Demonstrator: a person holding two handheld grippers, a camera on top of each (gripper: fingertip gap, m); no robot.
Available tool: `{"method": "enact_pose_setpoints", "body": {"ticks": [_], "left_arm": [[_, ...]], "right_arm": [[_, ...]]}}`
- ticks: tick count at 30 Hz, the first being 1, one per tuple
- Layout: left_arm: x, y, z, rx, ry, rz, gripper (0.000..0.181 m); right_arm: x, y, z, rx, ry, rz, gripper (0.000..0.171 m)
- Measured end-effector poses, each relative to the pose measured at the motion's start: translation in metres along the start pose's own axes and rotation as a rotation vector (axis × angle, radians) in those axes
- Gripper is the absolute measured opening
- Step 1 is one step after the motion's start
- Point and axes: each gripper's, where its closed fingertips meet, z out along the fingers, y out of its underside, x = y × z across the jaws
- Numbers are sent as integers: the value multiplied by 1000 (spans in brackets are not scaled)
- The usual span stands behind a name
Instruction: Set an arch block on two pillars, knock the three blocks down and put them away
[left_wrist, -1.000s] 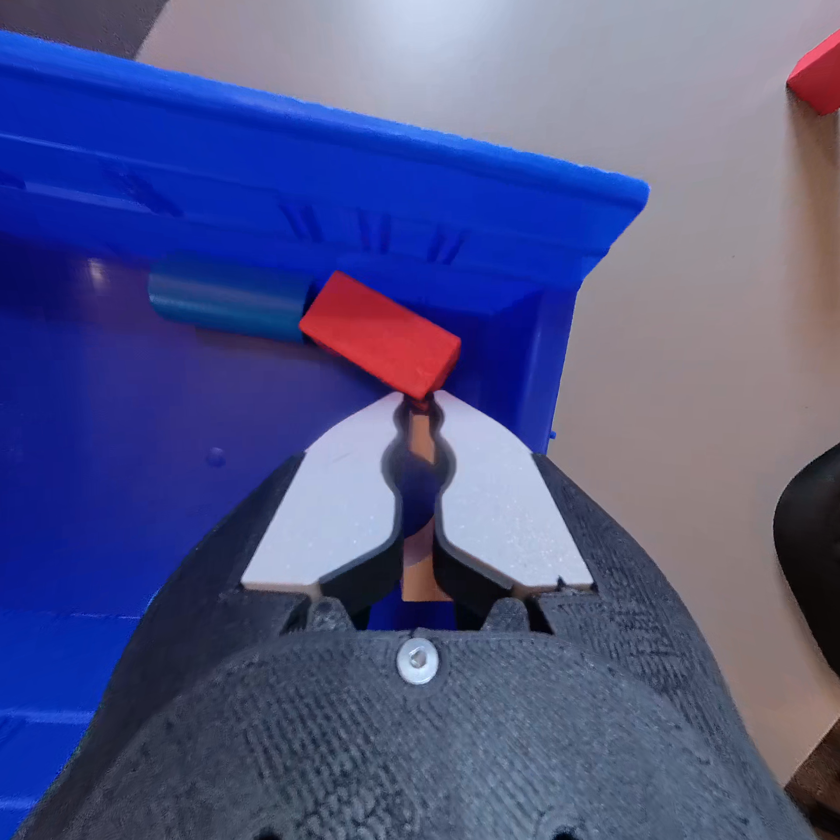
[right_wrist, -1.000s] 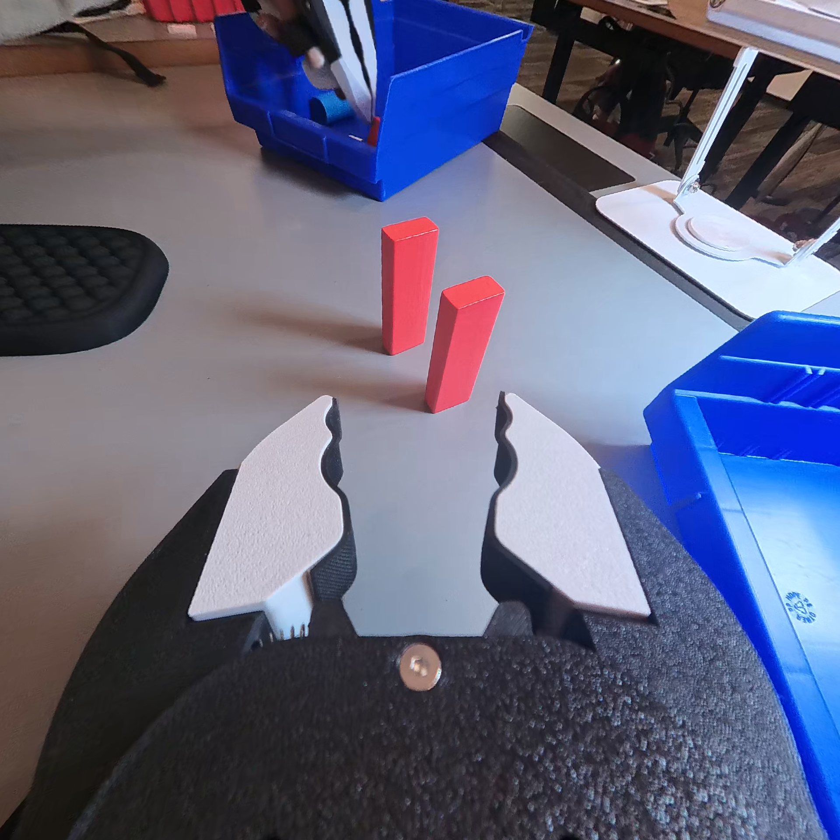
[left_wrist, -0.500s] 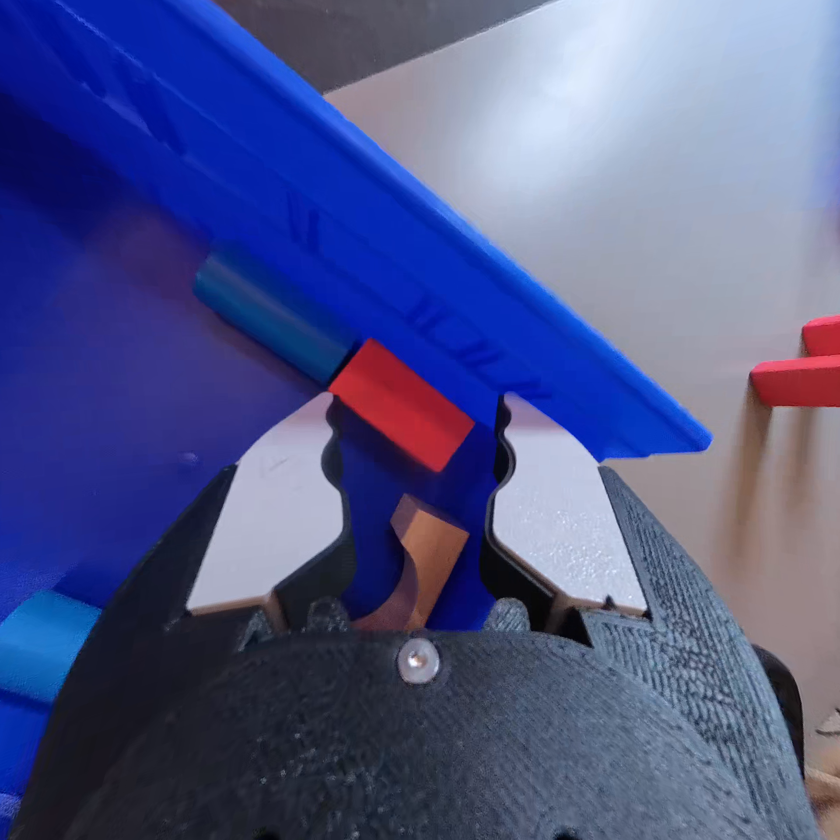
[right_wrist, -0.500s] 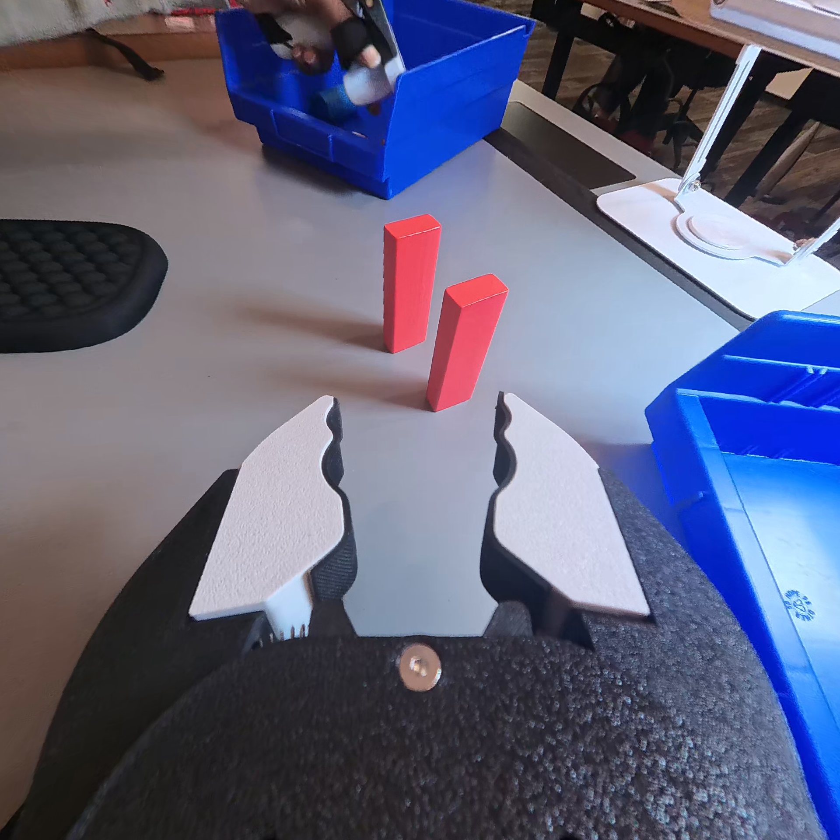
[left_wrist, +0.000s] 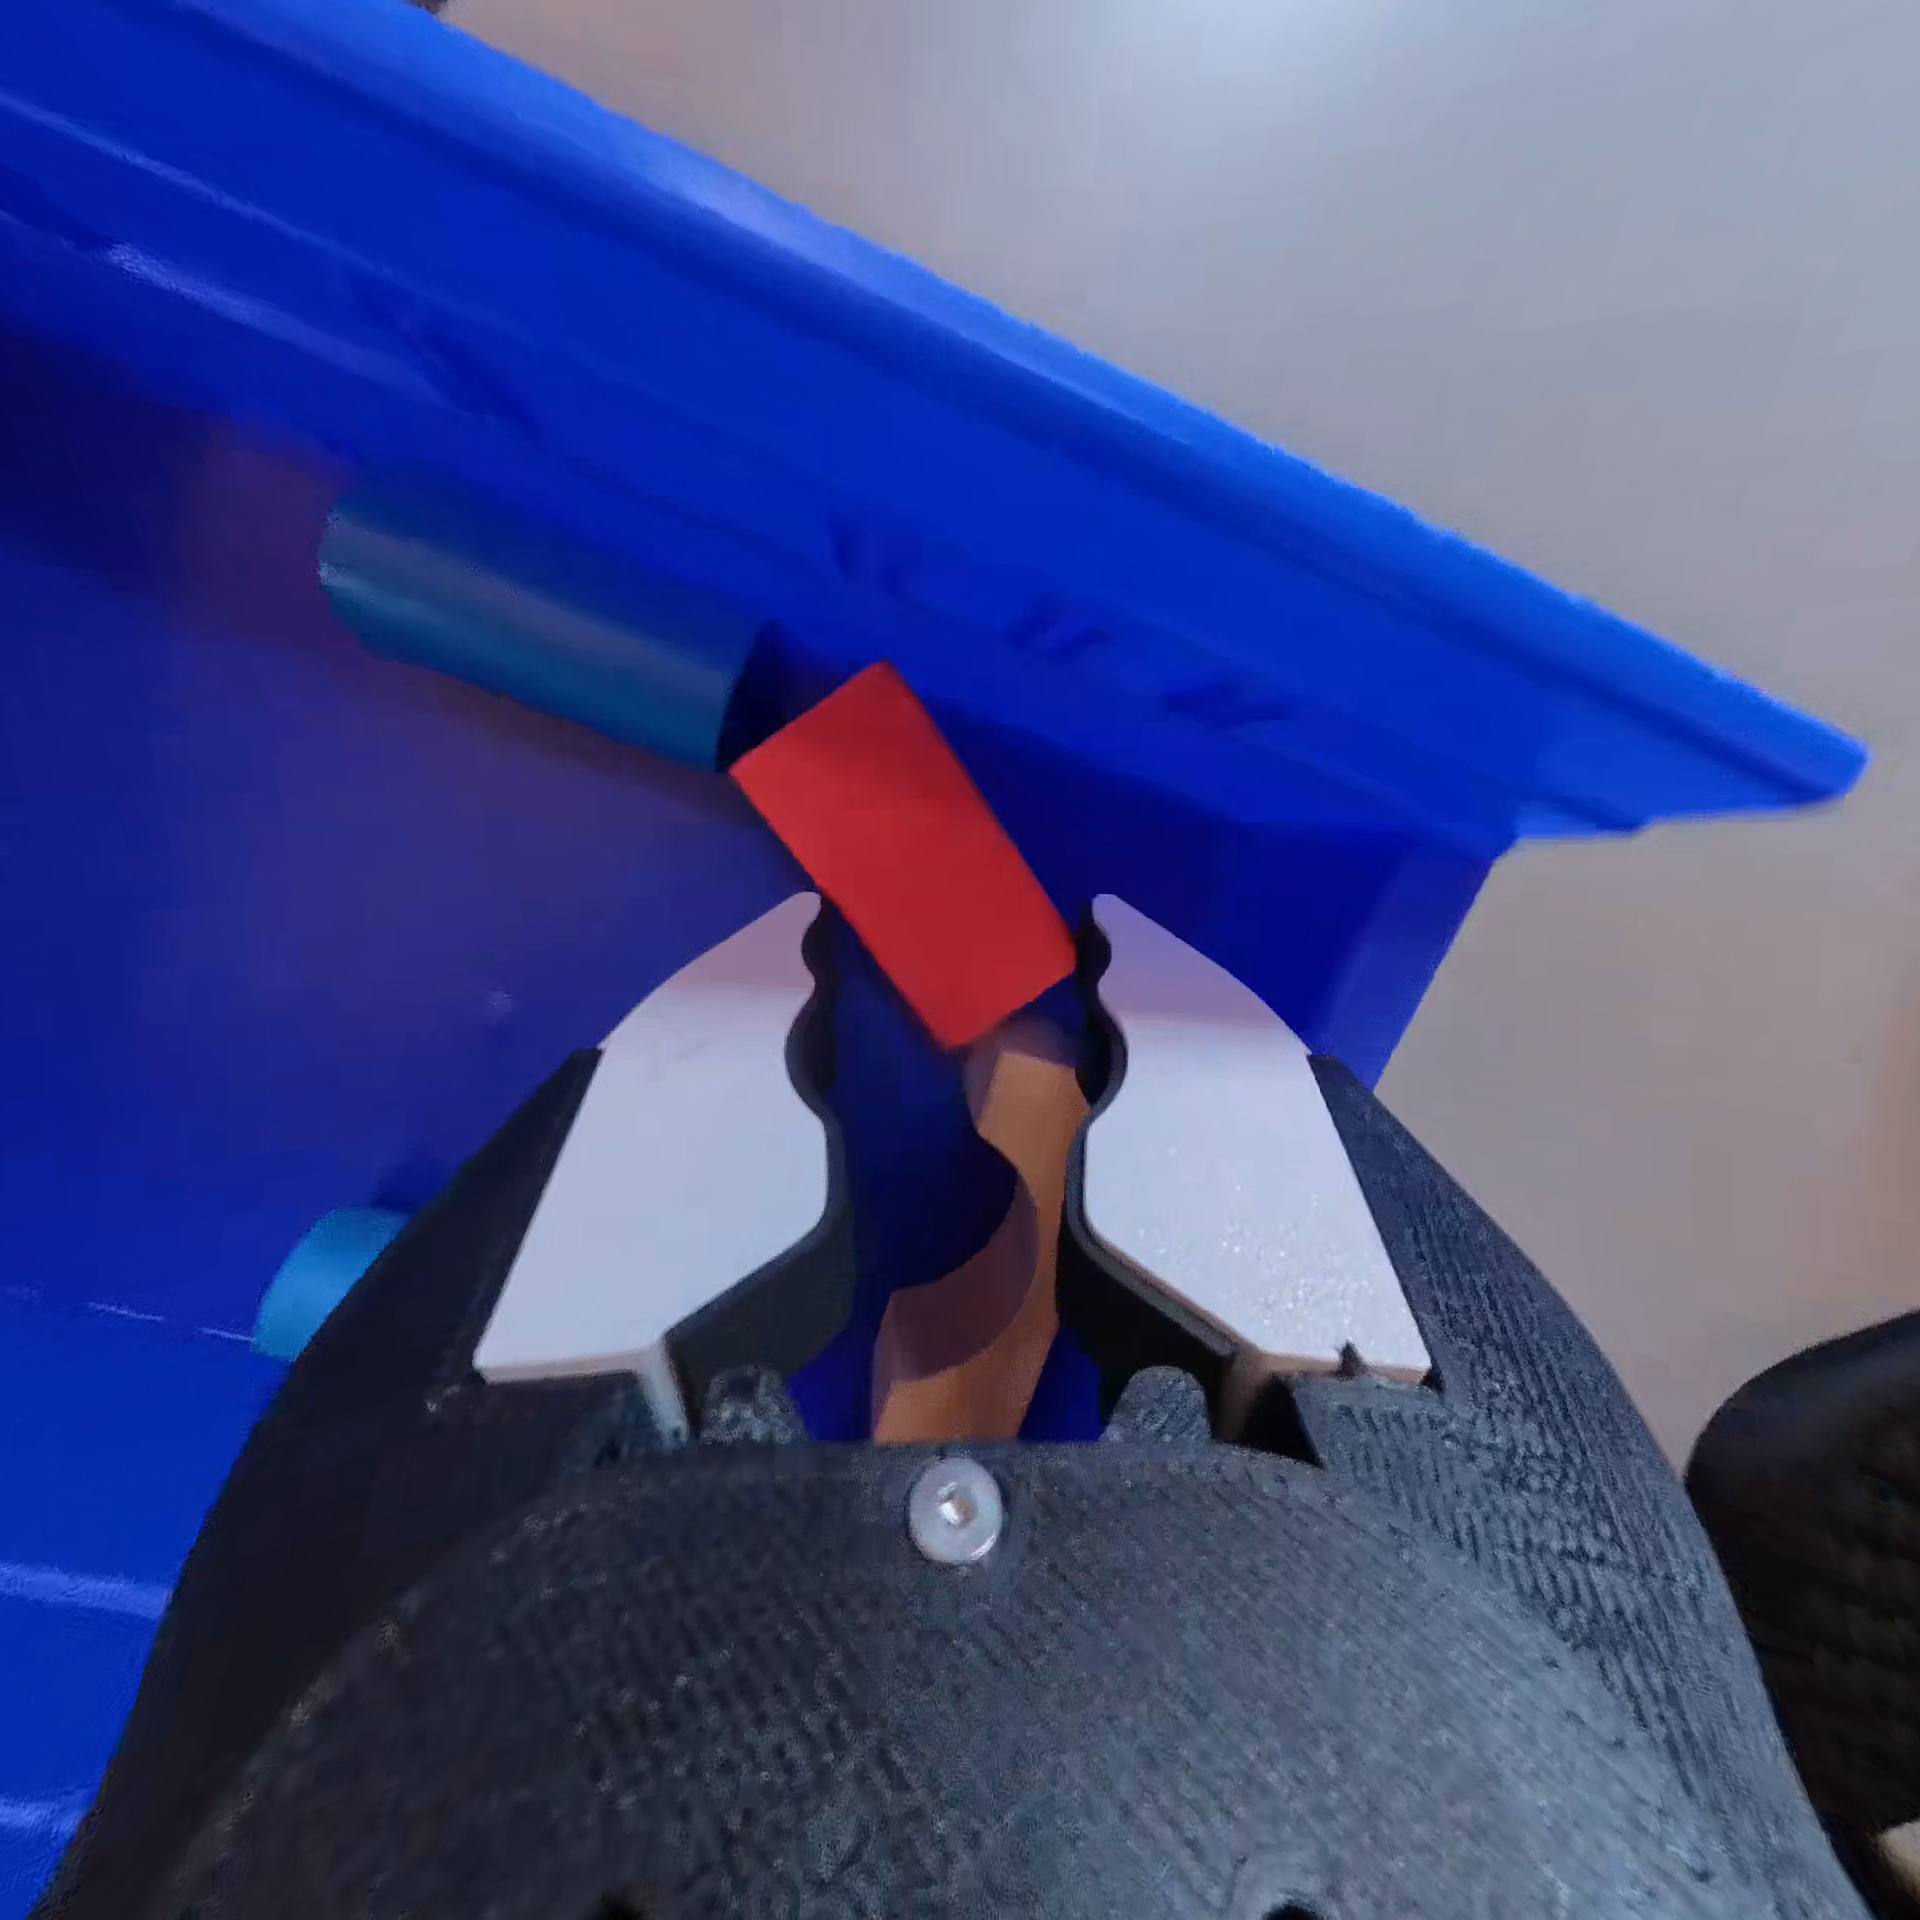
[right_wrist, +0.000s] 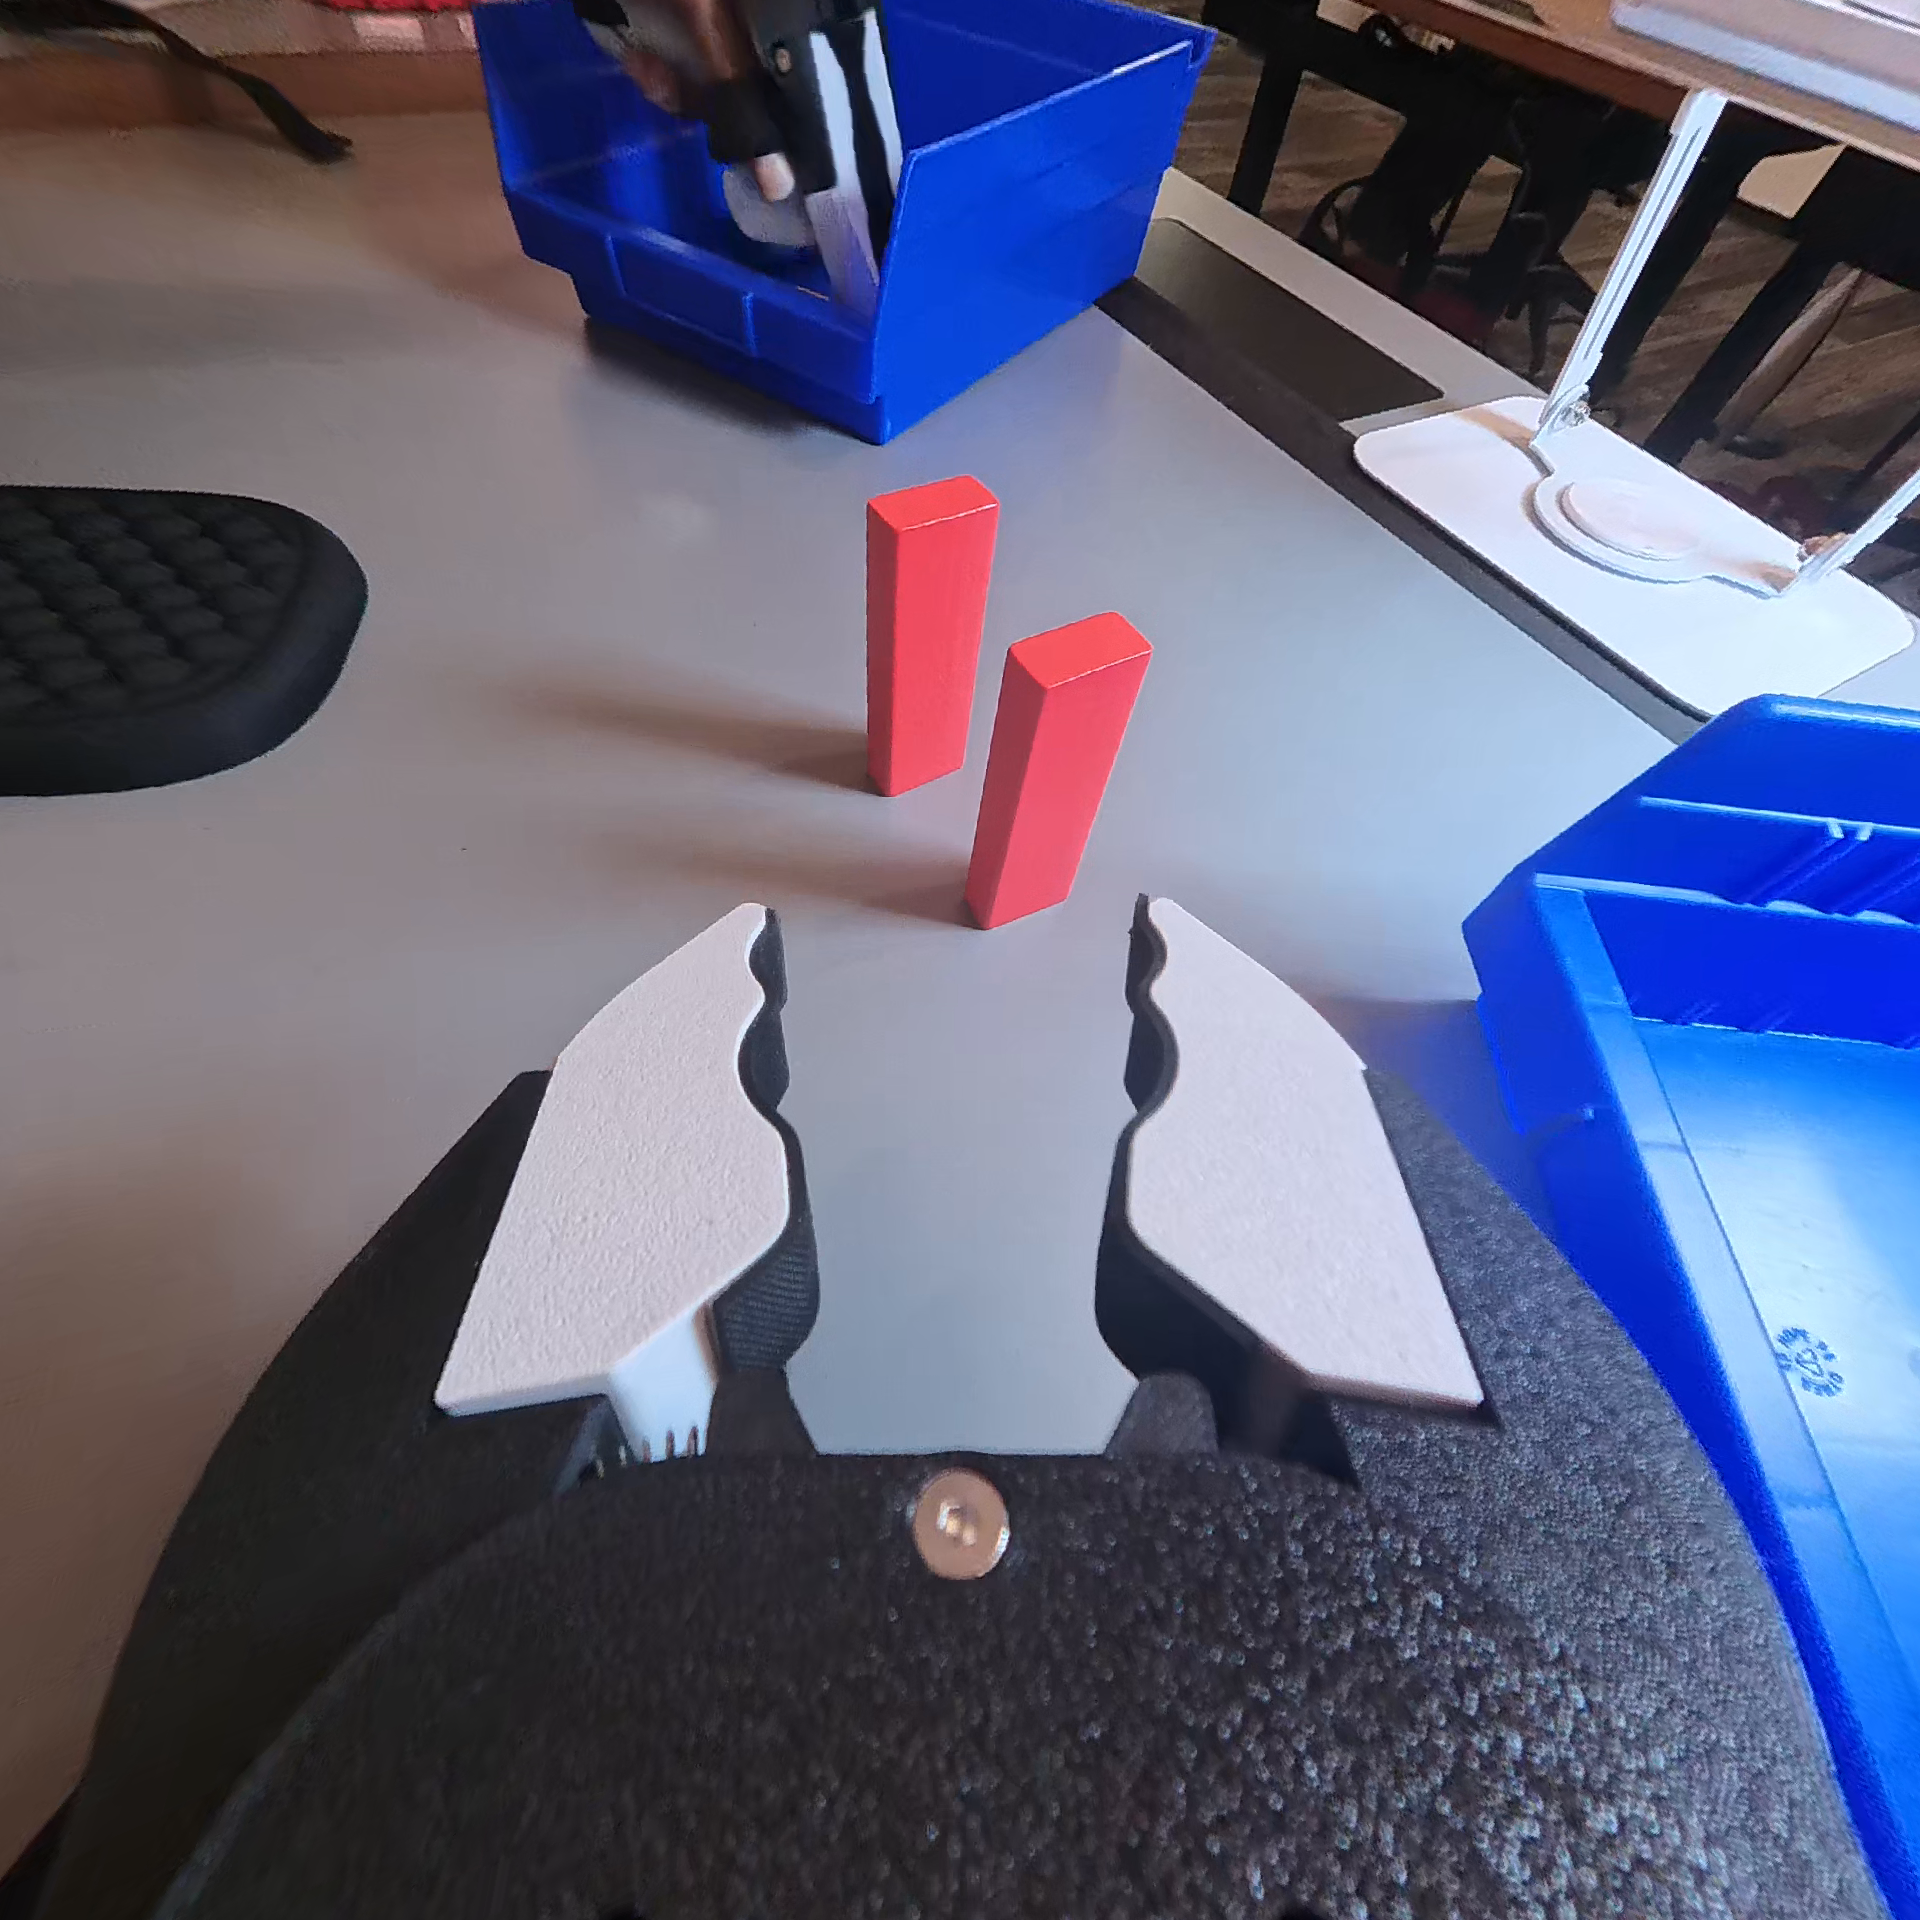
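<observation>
two upright red pillars (right_wrist: 997, 696), unmarked

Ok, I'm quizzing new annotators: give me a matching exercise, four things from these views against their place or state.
1. wooden arch block
2. red pillars
3. blue cylinder
4. right gripper

A. upright on the table
B. open and empty
C. in the gap of the left gripper
D. lying along the wall of the bin

Pairs: 1-C, 2-A, 3-D, 4-B.
</observation>
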Motion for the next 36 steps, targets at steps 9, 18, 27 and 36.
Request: {"method": "enact_pose_setpoints", "body": {"ticks": [9,18,27,36], "left_arm": [[-16,21,-13,-66,-79,133,37],[-19,26,-39,-16,-48,103,38],[-17,8,-14,50,-62,66,44],[-14,4,-29,-153,-104,223,36]], "right_arm": [[-2,3,3,-15,-13,0,63],[-3,5,4,-21,-20,6,63],[-6,8,7,-34,-30,6,62],[-3,8,4,-29,-24,11,62]]}}
